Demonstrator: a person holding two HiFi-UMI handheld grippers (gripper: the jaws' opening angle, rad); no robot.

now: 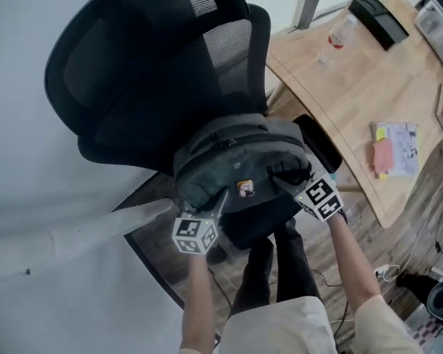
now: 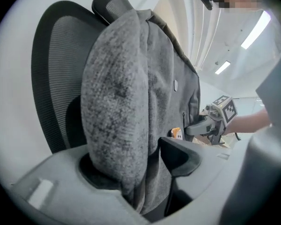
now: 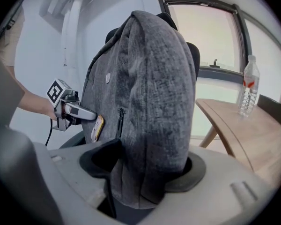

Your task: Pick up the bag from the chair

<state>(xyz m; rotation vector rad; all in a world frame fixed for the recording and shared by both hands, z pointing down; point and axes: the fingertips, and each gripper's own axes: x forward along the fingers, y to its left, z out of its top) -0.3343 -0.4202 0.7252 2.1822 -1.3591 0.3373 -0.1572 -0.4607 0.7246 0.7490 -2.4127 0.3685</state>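
A grey fabric backpack (image 1: 236,157) stands upright against the back of a black mesh office chair (image 1: 140,65); an orange tag (image 1: 245,189) hangs on its front. My left gripper (image 1: 218,201) is shut on the bag's near left side, and its own view shows thick grey fabric (image 2: 126,97) pinched between the jaws. My right gripper (image 1: 286,177) is shut on the near right side, with a fold of the bag (image 3: 154,93) filling its jaws. Each gripper view shows the other gripper (image 2: 210,123) (image 3: 68,109) at the bag's front. The bag hides the chair seat.
A curved wooden desk (image 1: 354,102) stands to the right with a water bottle (image 1: 340,32), a black box (image 1: 380,21) and papers (image 1: 395,150). The chair's armrest (image 1: 319,144) is just right of the bag. A white wall (image 1: 29,198) is at the left. Cables (image 1: 387,271) lie on the floor.
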